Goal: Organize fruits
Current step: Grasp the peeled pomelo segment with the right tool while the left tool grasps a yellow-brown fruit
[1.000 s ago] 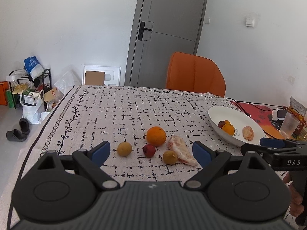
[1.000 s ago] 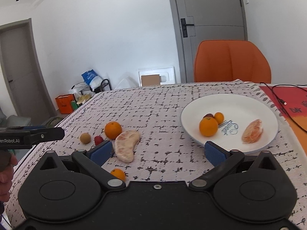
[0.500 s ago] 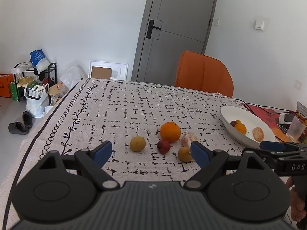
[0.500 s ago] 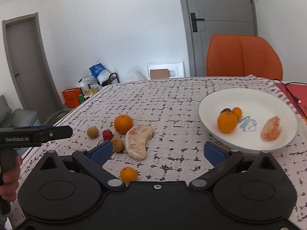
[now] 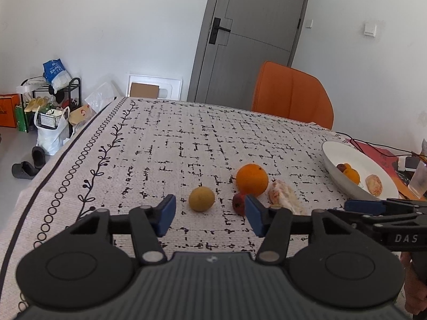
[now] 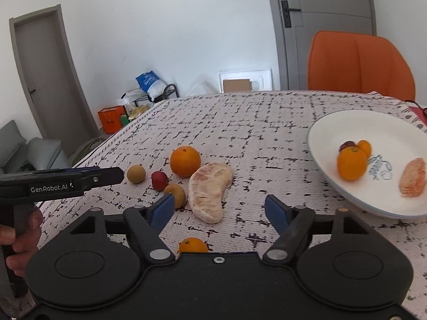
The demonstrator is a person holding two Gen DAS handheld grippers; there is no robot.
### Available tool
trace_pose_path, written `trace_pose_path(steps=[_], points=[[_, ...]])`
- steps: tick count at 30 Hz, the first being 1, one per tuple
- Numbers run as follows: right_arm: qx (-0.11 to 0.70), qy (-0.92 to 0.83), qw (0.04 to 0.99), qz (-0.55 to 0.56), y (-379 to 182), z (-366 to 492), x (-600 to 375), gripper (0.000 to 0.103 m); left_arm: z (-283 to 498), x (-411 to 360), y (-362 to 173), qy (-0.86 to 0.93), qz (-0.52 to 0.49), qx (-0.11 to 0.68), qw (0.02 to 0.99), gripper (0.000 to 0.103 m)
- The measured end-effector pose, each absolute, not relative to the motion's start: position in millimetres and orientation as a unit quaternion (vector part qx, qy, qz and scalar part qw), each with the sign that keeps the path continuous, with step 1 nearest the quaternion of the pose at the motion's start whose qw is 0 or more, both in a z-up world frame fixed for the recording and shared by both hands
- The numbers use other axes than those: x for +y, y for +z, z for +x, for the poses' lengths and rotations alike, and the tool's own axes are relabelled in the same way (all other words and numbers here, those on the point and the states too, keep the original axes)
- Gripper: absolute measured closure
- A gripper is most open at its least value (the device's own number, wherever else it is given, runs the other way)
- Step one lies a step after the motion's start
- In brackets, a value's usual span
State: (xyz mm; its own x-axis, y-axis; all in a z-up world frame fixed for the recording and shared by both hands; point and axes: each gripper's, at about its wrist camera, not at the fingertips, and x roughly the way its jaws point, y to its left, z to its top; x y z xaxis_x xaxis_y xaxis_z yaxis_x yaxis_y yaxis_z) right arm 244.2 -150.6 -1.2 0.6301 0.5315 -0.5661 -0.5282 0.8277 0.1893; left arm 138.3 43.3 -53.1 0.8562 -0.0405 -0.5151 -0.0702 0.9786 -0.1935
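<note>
Loose fruit lies on the patterned tablecloth: a large orange [image 5: 252,179] [image 6: 185,161], a yellow-brown round fruit [image 5: 201,199] [image 6: 136,174], a small red fruit [image 5: 238,204] [image 6: 159,180], a second brownish fruit [image 6: 176,195], a peeled pomelo segment [image 5: 283,198] [image 6: 210,191] and a small orange [image 6: 192,245] close under my right gripper. A white plate [image 5: 335,171] [image 6: 325,122] holds an orange, a small orange, a dark fruit and a peeled segment. My left gripper [image 5: 210,218] is open, just short of the yellow-brown fruit. My right gripper [image 6: 220,210] is open and empty before the pomelo segment.
An orange chair [image 5: 291,96] stands at the table's far side before a grey door [image 5: 253,34]. Cables, a red mat and a clear cup [image 5: 420,178] lie beyond the plate. Bags, a rack and slippers [image 5: 26,166] sit on the floor at left.
Both grippers have moved forward and left toward the loose fruit. The left jaws have narrowed around the line of the yellow-brown fruit; the right jaws have narrowed too.
</note>
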Motion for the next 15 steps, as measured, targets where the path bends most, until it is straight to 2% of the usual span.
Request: trace_pose_path(steps=[5,11,15], points=[[0.337,0.302,0.892,0.002,-11,256,-138,0.053,147,47,-60,0.007,-0.105,0.277,0.955,0.054],[0.35,0.309,0.885,0.0,-17,266,-130,0.057,158,51,-65,0.008,-0.107,0.285,0.952,0.055],[0.349,0.317,0.882,-0.003,-18,269,-127,0.071,165,52,-68,0.005,-0.108,0.288,0.952,0.056]])
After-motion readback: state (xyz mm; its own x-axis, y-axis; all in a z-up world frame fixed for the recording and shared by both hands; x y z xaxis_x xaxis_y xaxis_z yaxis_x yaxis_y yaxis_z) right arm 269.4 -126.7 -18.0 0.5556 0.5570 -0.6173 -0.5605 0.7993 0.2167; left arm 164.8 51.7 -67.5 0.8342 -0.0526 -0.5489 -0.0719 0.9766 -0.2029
